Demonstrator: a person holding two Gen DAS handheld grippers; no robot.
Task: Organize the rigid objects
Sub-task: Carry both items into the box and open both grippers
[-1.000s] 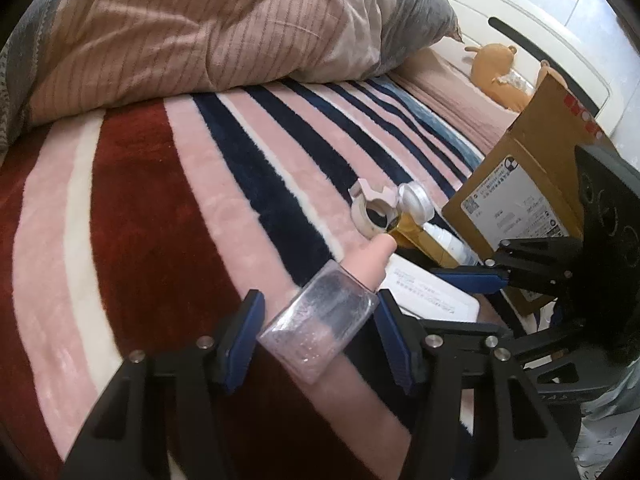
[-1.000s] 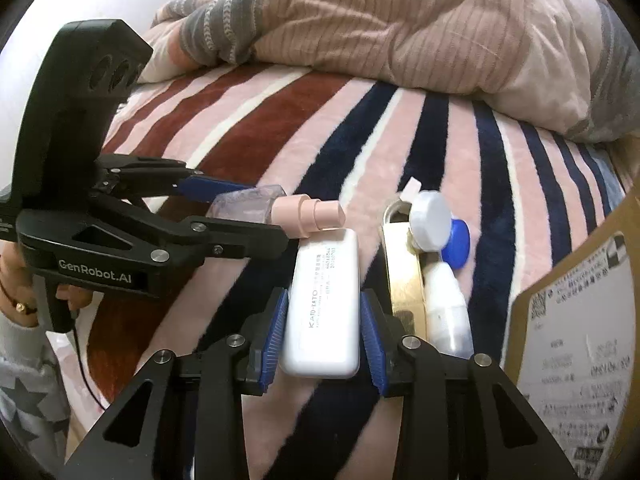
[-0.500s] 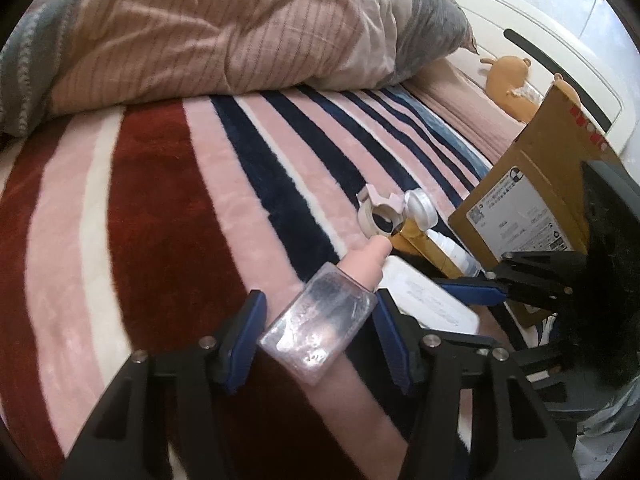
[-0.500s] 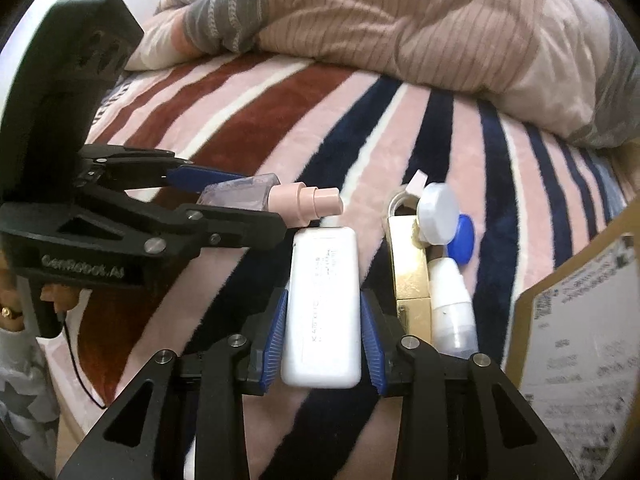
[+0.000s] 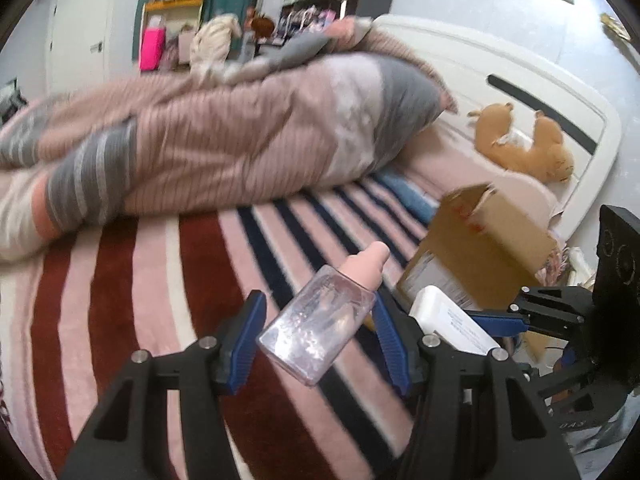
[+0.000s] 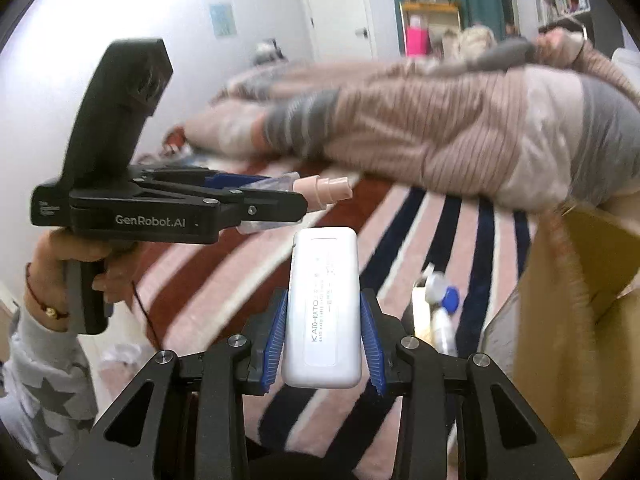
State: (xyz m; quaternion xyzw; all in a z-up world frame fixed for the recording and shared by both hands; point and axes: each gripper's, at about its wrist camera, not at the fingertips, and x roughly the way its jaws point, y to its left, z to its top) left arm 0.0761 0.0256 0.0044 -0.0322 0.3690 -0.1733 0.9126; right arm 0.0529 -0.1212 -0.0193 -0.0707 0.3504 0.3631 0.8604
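My left gripper (image 5: 318,330) is shut on a clear flat bottle with a pink spray cap (image 5: 320,320) and holds it above the striped blanket. It shows from the side in the right wrist view (image 6: 256,200), bottle cap (image 6: 324,192) pointing right. My right gripper (image 6: 322,338) is shut on a white rectangular case (image 6: 324,312), also lifted off the bed; the case shows in the left wrist view (image 5: 452,318). An open cardboard box (image 5: 476,248) stands to the right (image 6: 576,320).
A gold box, a white bottle and a blue-and-white cap (image 6: 438,304) lie on the striped blanket (image 5: 160,300) beside the cardboard box. A rumpled pink-grey duvet (image 5: 220,148) lies across the back. A plush toy (image 5: 524,148) rests by the white headboard.
Both grippers have lifted up off the blanket with their objects and tilted up, so the room behind now shows. The gold box and caps stayed on the bed.
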